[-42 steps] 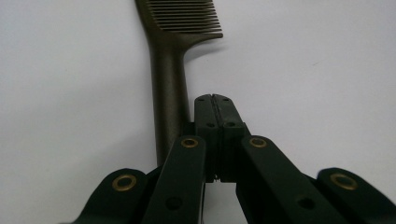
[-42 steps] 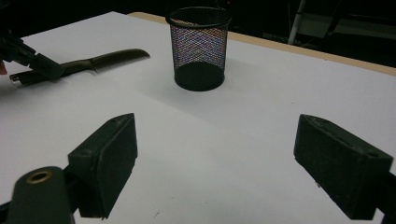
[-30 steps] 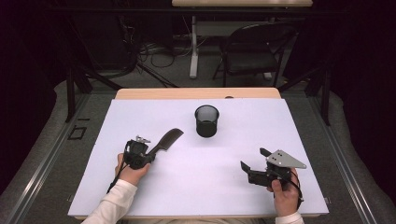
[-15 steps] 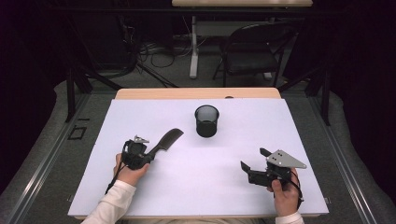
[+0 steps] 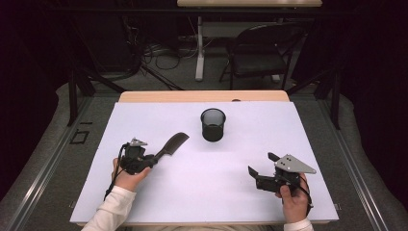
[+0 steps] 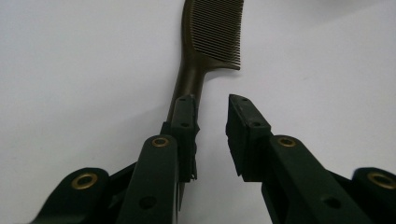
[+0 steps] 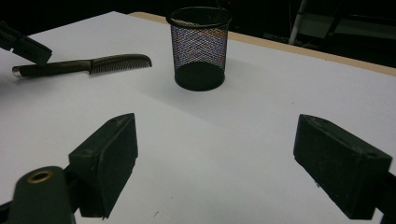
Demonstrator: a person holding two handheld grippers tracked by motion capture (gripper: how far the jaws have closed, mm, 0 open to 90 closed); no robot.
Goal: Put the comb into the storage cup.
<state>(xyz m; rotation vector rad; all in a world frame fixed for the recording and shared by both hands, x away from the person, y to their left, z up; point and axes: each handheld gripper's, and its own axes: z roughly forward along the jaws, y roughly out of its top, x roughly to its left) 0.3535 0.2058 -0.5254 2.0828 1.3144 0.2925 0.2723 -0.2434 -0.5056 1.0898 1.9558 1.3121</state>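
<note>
- Two sets of fingers, one comb, one mesh cup on a white table [image 5: 192,197]; everything lies as it did a second ago, nothing shifted.
- Mesh cup [image 5: 213,125]: black, upright, toward the far side of the table; taken as the landmark below.
- Comb [image 5: 172,143]: dark, flat on the table, near-left of the cup and apart from it, teeth end nearer the cup, handle running back toward my left hand.
- Left fingers [image 6: 184,121]: released, a clear gap between them, farther from the cup than the comb's teeth. One finger sits over the handle; the other stands off to its side. No squeeze has come, so I judge the comb not yet taken.
- Right fingers [image 7: 109,158]: spread wide, nothing between them, near-right of the cup and well apart from it, pointed toward it.
- Meaning for the work: at a standstill, the pickup is yet to be done; the cup looks the likely place for the comb.
- Hard to make out: the handle's end passes under my left finger, so I cannot tell whether it touches the pad. The cup's inside is too dark to check.
</note>
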